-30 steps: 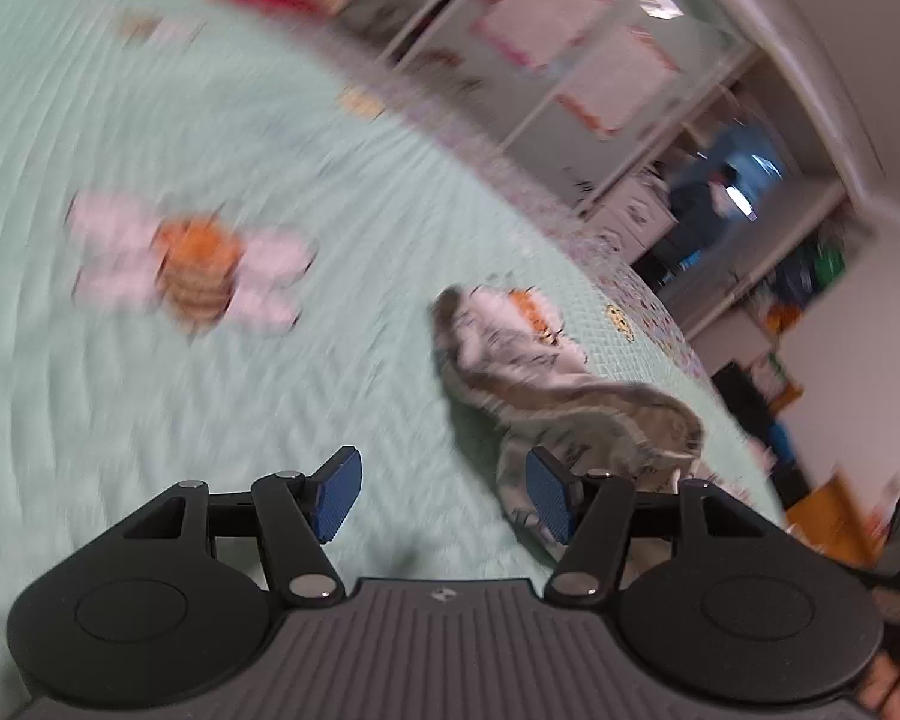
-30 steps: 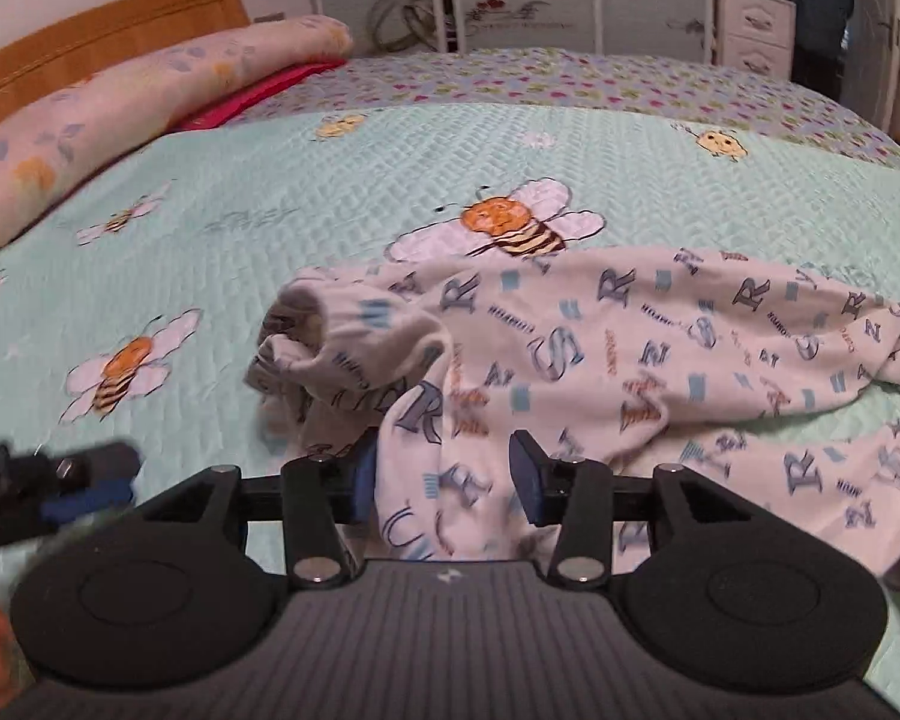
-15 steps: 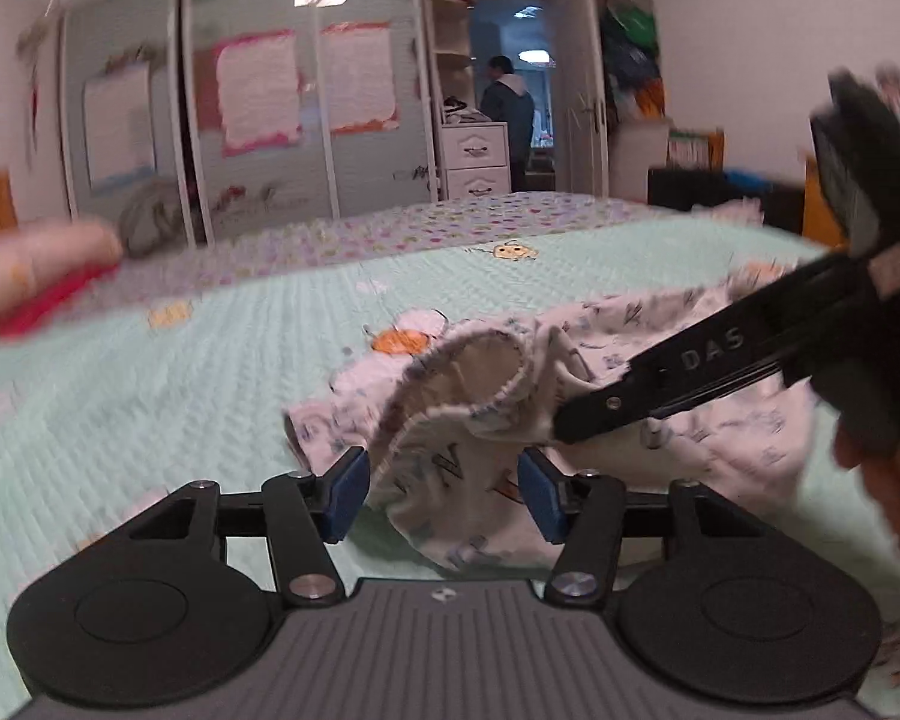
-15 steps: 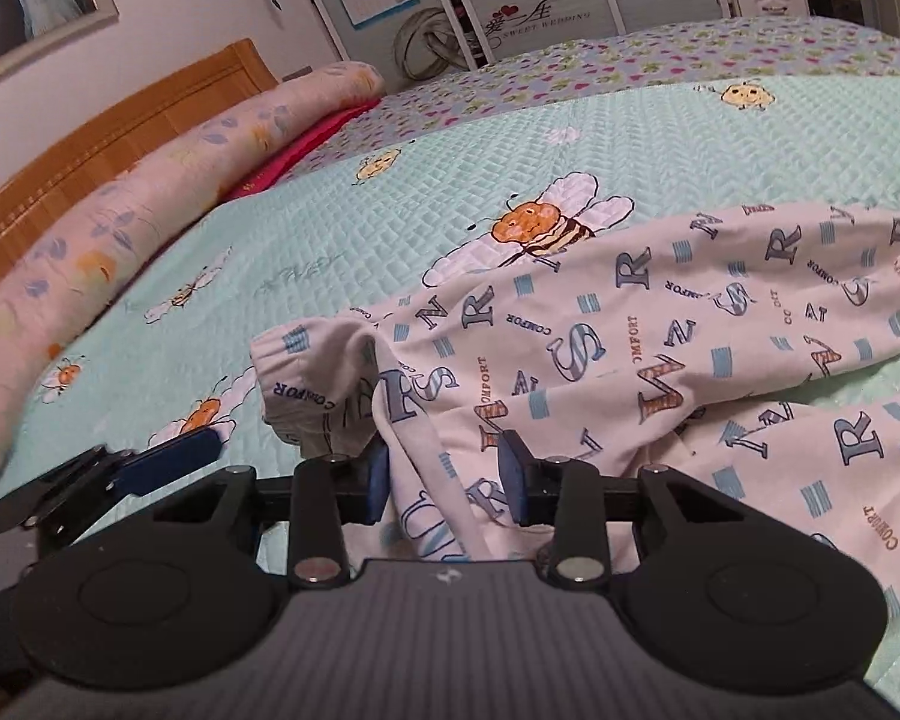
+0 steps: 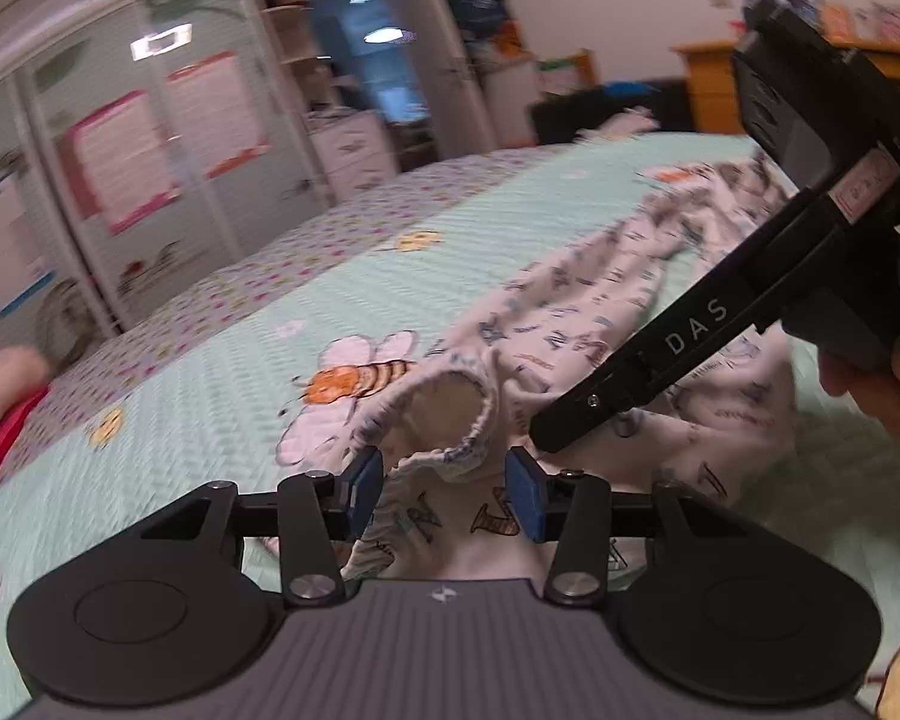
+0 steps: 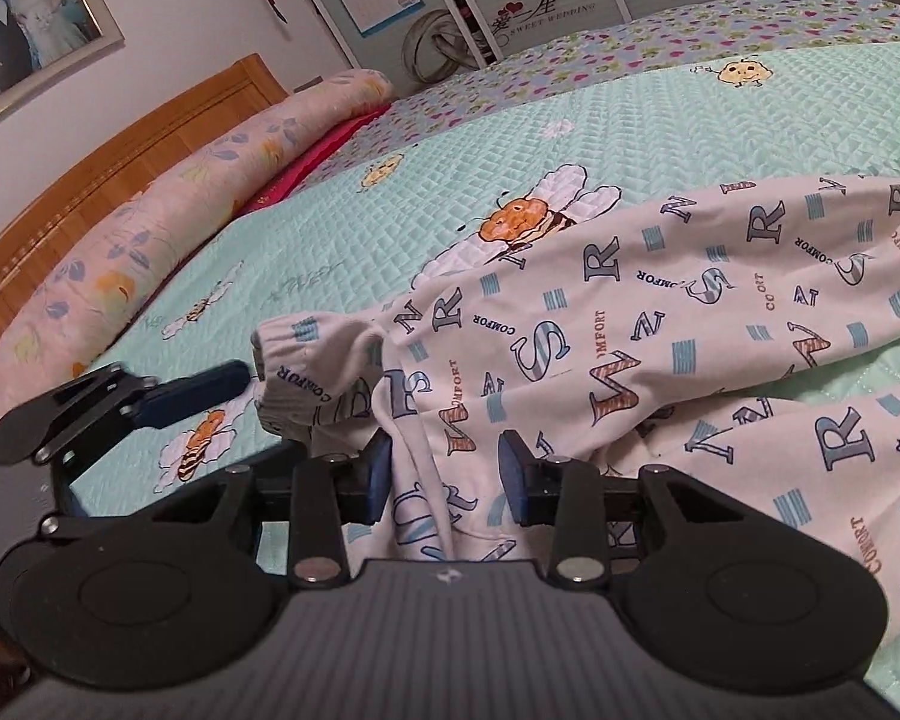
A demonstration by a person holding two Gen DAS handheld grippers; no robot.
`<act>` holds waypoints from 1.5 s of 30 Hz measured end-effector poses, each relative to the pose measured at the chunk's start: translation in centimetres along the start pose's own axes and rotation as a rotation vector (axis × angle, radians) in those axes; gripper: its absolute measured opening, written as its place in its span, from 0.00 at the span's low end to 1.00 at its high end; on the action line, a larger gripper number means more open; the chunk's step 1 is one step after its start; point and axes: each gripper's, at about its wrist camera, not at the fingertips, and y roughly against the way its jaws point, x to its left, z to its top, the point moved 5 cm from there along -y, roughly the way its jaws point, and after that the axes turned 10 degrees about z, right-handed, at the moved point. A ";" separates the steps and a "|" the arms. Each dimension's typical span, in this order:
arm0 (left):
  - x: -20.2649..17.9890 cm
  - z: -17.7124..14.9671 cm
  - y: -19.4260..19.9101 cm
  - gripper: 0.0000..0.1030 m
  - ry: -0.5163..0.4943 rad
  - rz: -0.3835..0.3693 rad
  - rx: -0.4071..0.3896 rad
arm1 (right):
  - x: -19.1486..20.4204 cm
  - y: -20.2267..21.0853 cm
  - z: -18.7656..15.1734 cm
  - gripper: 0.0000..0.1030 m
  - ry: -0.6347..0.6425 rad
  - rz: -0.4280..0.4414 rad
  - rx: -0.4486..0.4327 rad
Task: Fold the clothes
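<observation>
Since a second ago my left gripper (image 5: 444,492) has rolled level and come to the pyjama trousers (image 6: 660,324), its jaws closing around the cuff; my right gripper (image 6: 444,480) narrowed on a fabric fold, pinch unclear. Trousers lie lengthwise across the bedspread (image 6: 390,210), cuff toward me

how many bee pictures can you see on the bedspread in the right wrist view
4. One large bee partly under the printed garment, one by the left gripper, two small ones nearer the pillow. The garment may hide more.
</observation>
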 end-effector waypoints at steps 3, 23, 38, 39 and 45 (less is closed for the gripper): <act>0.2 -0.1 -0.9 0.46 -0.097 -0.004 0.012 | 0.1 0.1 -0.3 0.37 0.002 0.002 0.002; 7.4 -0.6 2.7 0.05 0.425 -0.283 0.080 | 0.2 5.6 -2.5 0.44 0.010 -0.021 -0.086; 6.1 -13.2 12.1 0.05 0.988 -0.106 0.308 | -6.7 19.6 -7.1 0.49 -0.164 -0.358 -0.198; 6.2 -13.0 12.2 0.05 0.996 -0.091 0.304 | -7.1 20.2 -6.9 0.49 -0.143 -0.408 -0.211; 6.9 -12.7 11.9 0.05 1.047 -0.035 0.317 | -8.5 19.5 -6.3 0.74 0.033 -0.568 -0.180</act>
